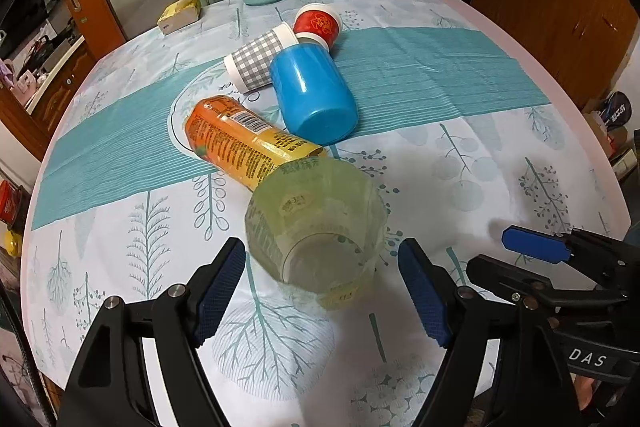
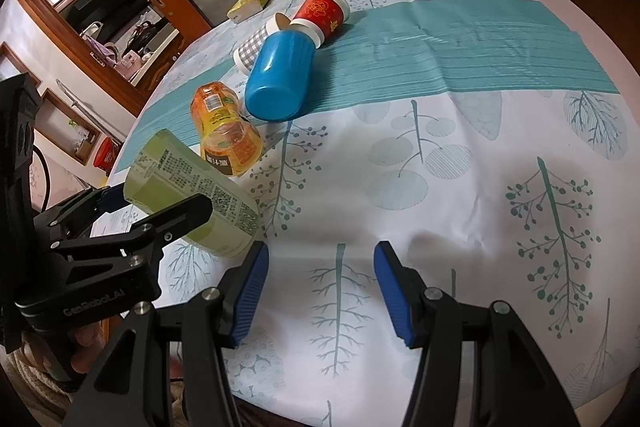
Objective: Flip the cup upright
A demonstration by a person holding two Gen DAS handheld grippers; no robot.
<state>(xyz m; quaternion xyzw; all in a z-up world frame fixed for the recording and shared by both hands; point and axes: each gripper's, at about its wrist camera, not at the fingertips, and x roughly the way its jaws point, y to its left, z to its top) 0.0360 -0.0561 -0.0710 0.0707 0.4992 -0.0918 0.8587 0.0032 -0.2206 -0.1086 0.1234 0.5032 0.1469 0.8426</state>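
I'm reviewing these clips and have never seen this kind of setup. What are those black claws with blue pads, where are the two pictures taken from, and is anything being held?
They are two hand-held grippers, each with a camera looking along its fingers. In the left view, the left gripper is open around a pale green cup lying tilted on the tablecloth; whether its pads touch it is unclear. The right gripper is open and holds nothing. Behind lie an orange cup, a blue cup, a checked cup and a red cup, all tipped over.
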